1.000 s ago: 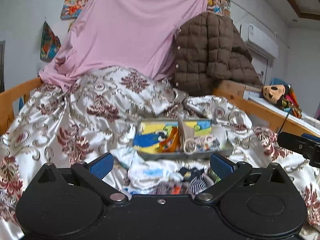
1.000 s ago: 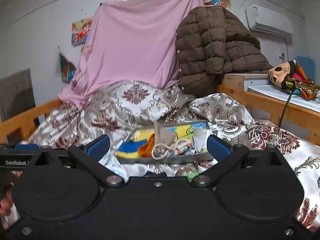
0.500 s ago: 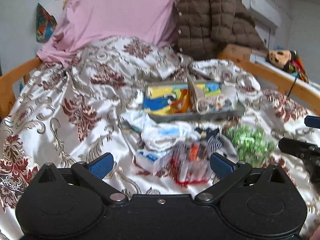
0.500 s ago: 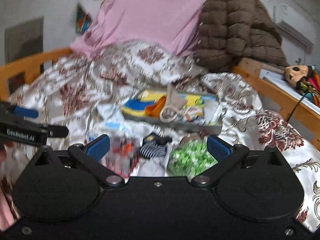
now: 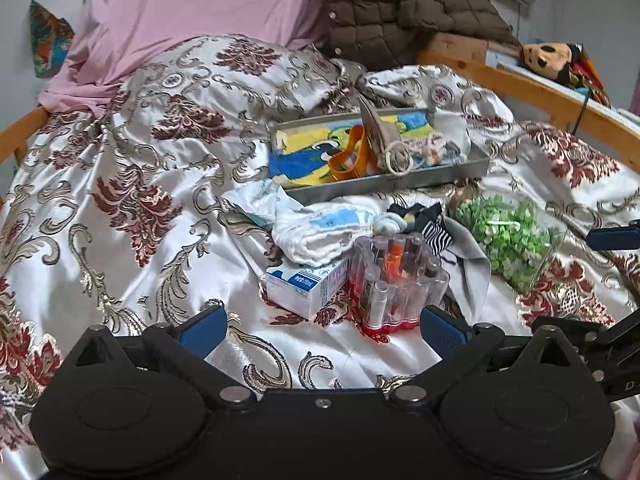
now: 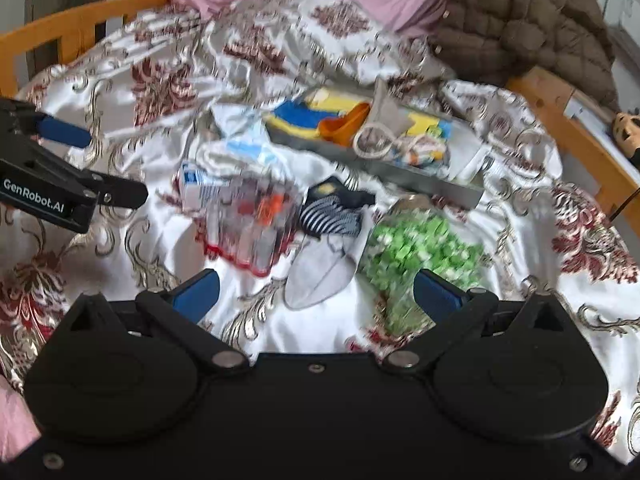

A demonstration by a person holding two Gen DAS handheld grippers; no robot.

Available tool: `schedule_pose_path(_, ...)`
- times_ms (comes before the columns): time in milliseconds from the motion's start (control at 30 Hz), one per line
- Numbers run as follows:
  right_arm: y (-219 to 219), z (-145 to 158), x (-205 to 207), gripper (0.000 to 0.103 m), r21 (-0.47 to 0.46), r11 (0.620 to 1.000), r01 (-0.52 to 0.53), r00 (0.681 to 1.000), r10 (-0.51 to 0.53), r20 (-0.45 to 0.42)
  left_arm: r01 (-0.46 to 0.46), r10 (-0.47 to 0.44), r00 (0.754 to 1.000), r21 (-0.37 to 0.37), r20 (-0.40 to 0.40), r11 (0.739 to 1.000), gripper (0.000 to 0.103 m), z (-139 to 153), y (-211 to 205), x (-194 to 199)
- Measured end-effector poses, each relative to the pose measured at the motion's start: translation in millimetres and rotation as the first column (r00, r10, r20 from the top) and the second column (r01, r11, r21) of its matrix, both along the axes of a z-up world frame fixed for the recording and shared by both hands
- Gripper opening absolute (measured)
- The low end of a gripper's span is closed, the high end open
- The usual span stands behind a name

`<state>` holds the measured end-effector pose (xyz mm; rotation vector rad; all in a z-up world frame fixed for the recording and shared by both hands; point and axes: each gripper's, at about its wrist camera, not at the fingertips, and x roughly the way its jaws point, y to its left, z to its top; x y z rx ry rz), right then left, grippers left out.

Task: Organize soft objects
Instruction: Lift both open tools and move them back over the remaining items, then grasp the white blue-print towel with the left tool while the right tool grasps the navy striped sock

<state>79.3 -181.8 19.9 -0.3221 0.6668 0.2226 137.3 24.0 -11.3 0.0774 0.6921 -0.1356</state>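
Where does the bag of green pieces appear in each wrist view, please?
Left wrist view: the bag of green pieces lies right of centre on the bedspread, beyond the right fingertip.
Right wrist view: the bag lies low, right of centre, partly behind the right fingertip.
Shared landmark: the metal tray just behind it.

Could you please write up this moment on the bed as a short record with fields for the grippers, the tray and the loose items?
left gripper: open, empty, above the quilt
right gripper: open, empty
tray: grey, on the quilt, holding colourful cloth, an orange item and a rope
striped socks: loose, in front of the tray
white cloth: crumpled, beside the socks
clear case: nearest the left gripper
green bag: right of the socks
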Motion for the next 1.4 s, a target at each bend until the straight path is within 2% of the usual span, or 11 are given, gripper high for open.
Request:
schedule_pose_path(200, 4, -19, 24, 0.102, -0.026, 1.000, -0.010, 0.998, 0.008, -0.062, 0.014, -0.014, 1.000, 0.005, -0.005, 1.000, 0.102, -4, 5, 14)
schedule_pose_path(400, -1, -21, 52, 0.102, 0.003, 1.000, 0.009, 0.999, -0.009, -0.053, 0.006, -0.006, 1.000, -0.002, 0.009, 1.000, 0.102, -6, 11, 32)
schedule_pose_path(500, -1, -21, 63, 0.102, -0.029, 0.999, 0.013, 1.000, -0.013, -0.017, 0.012, -0.012, 0.999, 0.012, 0.033, 1.000, 0.102, -6, 13, 40)
schedule_pose_path(633, -7, -25, 85, 0.102, 0.000, 0.999, 0.039, 0.999, -0.039, -0.014, 0.011, -0.012, 0.998, 0.020, 0.059, 1.000, 0.102, -6, 16, 51)
schedule_pose_path(867, -4, -35, 123, 0.102, 0.005, 0.999, 0.045, 0.999, -0.045, 0.019, -0.017, 0.019, 0.996, -0.023, 0.086, 1.000, 0.102, -10, 26, 76)
schedule_pose_path(1100, 1, -43, 166, 0.102, 0.027, 0.998, 0.062, 0.997, -0.063, 0.041, -0.063, 0.070, 0.996, -0.116, 0.053, 0.991, 0.102, -23, 36, 108)
schedule_pose_path(1267, 11, -51, 199, 0.095, 0.021, 0.998, 0.052, 0.998, -0.053, 0.037, -0.071, 0.075, 0.997, -0.181, 0.016, 0.981, 0.102, -33, 35, 131)
schedule_pose_path(1333, 15, -54, 213, 0.085, 0.021, 0.999, 0.050, 0.998, -0.050, 0.027, -0.064, 0.065, 0.998, -0.200, 0.001, 0.978, 0.102, -37, 33, 140)
schedule_pose_path(1400, 19, -58, 227, 0.080, 0.018, 0.999, 0.041, 0.999, -0.041, 0.011, -0.050, 0.048, 0.999, -0.218, -0.014, 0.975, 0.100, -41, 30, 148)
